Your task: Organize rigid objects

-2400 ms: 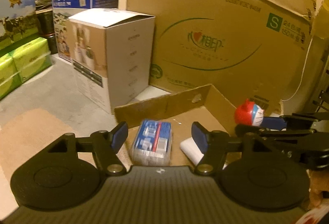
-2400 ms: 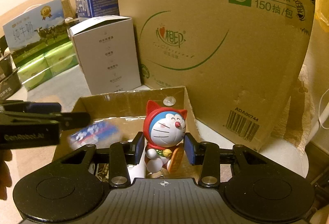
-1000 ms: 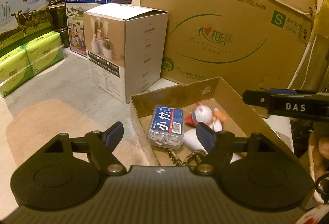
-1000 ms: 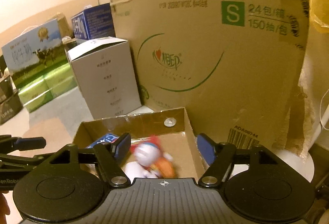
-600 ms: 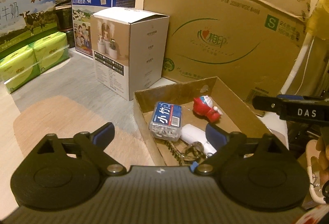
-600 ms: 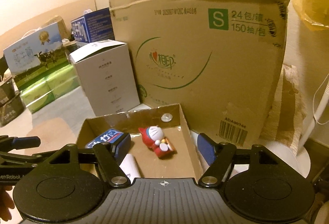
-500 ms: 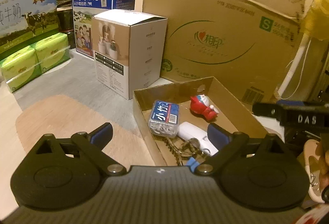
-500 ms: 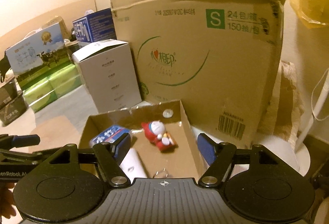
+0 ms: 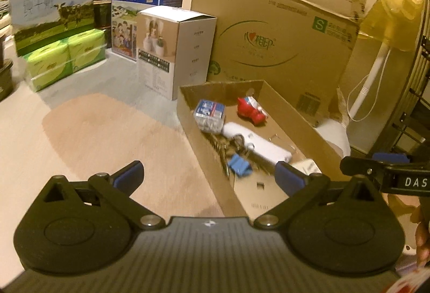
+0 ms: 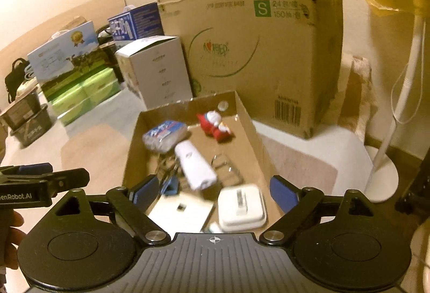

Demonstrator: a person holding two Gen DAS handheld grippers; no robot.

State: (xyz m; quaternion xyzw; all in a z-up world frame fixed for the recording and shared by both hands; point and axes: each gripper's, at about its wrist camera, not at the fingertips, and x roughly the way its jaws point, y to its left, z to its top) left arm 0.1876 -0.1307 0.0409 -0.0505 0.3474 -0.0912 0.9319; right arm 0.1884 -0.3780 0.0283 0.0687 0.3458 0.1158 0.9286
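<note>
Toys and small goods lie together in a shallow cardboard tray (image 10: 248, 121) on the floor. At its far end a red and white cat figurine (image 10: 215, 123) lies on its side, apart from a clear packet with a blue label (image 10: 164, 135) to its left. A white oblong device (image 10: 194, 164) runs diagonally down the middle, with a tangle of chain and a blue clip (image 9: 240, 164) beside its near end. Closer in sit a white square block (image 10: 242, 206) and a flat white card (image 10: 180, 211); these are blurred.

The left hand-held gripper (image 9: 208, 177) hangs released above the tray's near left wall, its blue pads (image 9: 128, 175) wide apart and holding nothing. The right hand-held gripper (image 10: 213, 191) is likewise spread wide and empty, over the tray's near end.

Behind the tray stands a large brown carton (image 10: 258, 51) with green print, and just left of it a white box (image 9: 176, 48). Farther left are a blue milk case (image 9: 147, 1), a second milk case with a cow picture (image 9: 52, 16) and green tissue packs (image 9: 65, 56) under it. A white fan stand (image 10: 381, 174) rises at the right.
</note>
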